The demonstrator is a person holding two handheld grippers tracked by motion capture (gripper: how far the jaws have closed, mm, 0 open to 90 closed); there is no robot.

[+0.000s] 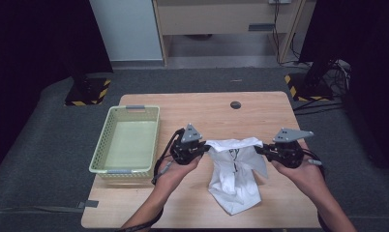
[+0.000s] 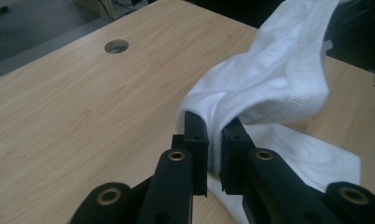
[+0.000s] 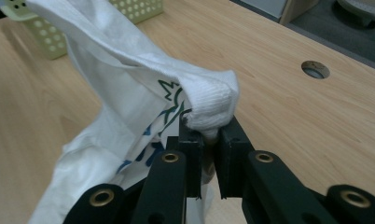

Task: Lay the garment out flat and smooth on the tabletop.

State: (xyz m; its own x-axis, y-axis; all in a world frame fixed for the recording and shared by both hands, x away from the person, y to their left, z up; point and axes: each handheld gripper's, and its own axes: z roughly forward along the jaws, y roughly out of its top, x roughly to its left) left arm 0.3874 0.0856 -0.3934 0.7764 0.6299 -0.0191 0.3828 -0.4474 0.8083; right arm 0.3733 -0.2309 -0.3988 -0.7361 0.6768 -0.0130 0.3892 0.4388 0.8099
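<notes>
A white garment (image 1: 234, 174) with a small dark print hangs between both grippers above the wooden table (image 1: 202, 111), its lower end resting on the tabletop. My left gripper (image 1: 206, 149) is shut on the garment's left top edge; in the left gripper view the white cloth (image 2: 265, 79) is pinched between the black jaws of that gripper (image 2: 214, 140). My right gripper (image 1: 258, 148) is shut on the right top edge. In the right gripper view a ribbed hem (image 3: 209, 105) with a green and blue print bulges out of the jaws of this gripper (image 3: 209, 135).
A pale green perforated basket (image 1: 105, 140) stands on the table's left side, empty, and its corner (image 3: 45, 42) shows in the right gripper view. A round cable hole (image 1: 236, 104) lies near the table's far edge. Dark floor surrounds the table.
</notes>
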